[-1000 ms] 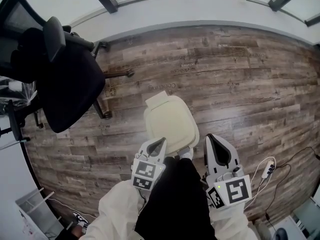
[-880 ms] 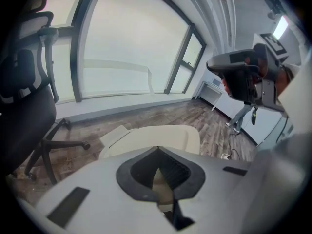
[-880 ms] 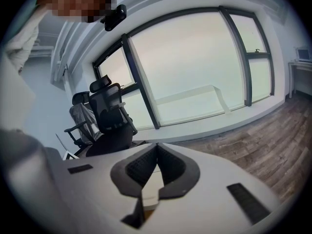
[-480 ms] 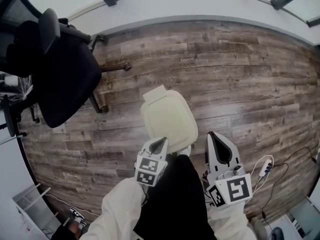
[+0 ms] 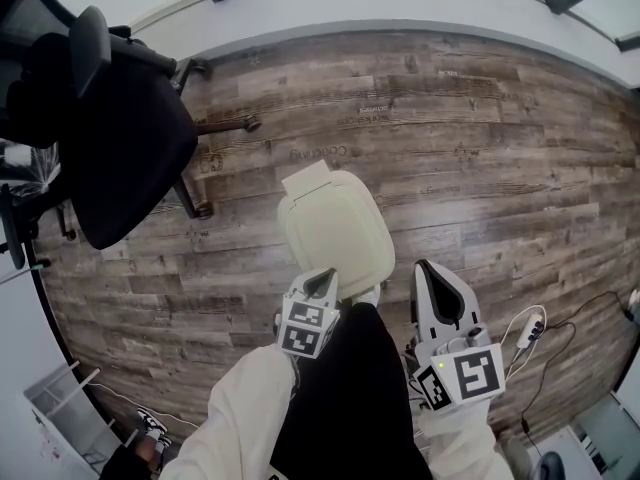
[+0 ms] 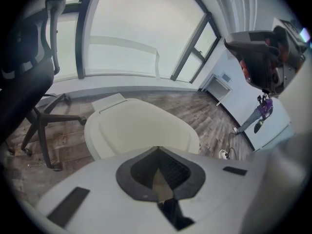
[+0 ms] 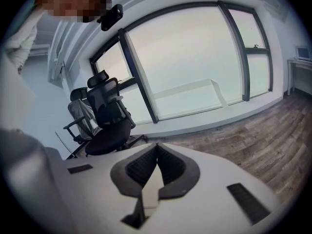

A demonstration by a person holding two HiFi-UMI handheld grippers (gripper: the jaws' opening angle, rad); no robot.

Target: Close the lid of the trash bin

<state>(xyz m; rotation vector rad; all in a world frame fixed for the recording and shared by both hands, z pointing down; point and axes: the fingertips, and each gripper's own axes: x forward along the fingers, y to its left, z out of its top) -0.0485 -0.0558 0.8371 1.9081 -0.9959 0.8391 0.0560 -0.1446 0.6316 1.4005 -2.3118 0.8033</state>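
A cream trash bin [image 5: 335, 230] stands on the wood floor, its lid lying flat down over the body; a small hinge tab [image 5: 309, 180] shows at its far end. In the left gripper view the bin's lid [image 6: 139, 126] fills the middle, just beyond the jaws. My left gripper [image 5: 322, 279] hovers at the bin's near edge, jaws shut on nothing. My right gripper [image 5: 426, 269] hangs to the right of the bin, apart from it, also shut and holding nothing. The right gripper [image 7: 157, 145] points past the bin toward the windows.
A black office chair [image 5: 115, 153] stands left of the bin, its wheeled base [image 5: 205, 208] close to the bin's far left corner. A white cable with a plug [image 5: 530, 330] lies at the right. A white rack [image 5: 55, 408] sits at the lower left. Window wall [image 5: 400, 8] runs along the far side.
The left gripper has edged forward and to the right, toward the bin's near edge. The right gripper has hardly moved. The lid lies flat as before.
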